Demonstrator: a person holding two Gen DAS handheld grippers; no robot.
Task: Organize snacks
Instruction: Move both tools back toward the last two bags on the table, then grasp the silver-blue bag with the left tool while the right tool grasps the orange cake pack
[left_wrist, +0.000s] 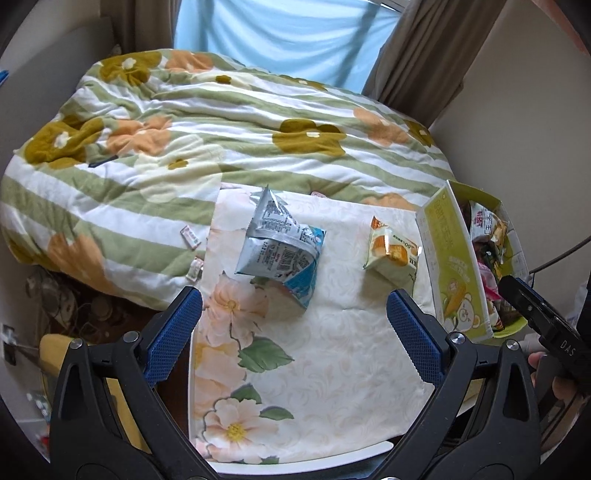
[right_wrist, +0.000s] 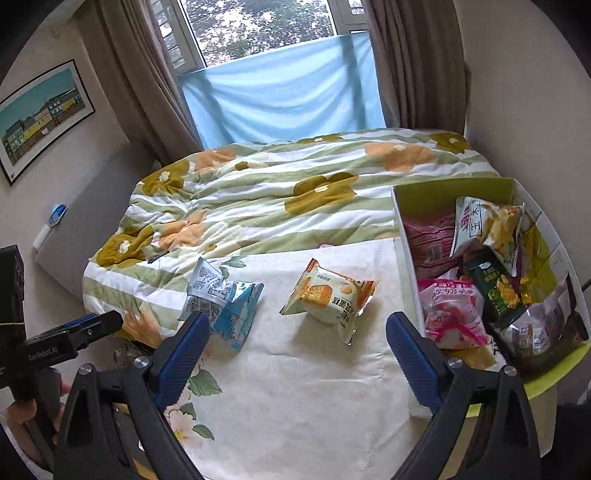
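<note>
Two blue-and-silver snack packets (left_wrist: 280, 247) lie piled on the white floral cloth (left_wrist: 332, 362); they also show in the right wrist view (right_wrist: 225, 299). An orange-and-white cake packet (left_wrist: 393, 251) lies to their right, also in the right wrist view (right_wrist: 330, 297). A yellow-green box (right_wrist: 458, 186) at the right holds several snack bags (right_wrist: 487, 236); it also shows in the left wrist view (left_wrist: 456, 266). My left gripper (left_wrist: 294, 308) is open above the blue packets. My right gripper (right_wrist: 298, 334) is open and empty just in front of the cake packet.
A green-striped floral quilt (left_wrist: 221, 122) covers the bed behind the cloth, with two small wrapped candies (left_wrist: 190, 236) on its left part. Curtains and a window with blue fabric (right_wrist: 280, 92) stand behind. A framed picture (right_wrist: 40, 114) hangs on the left wall.
</note>
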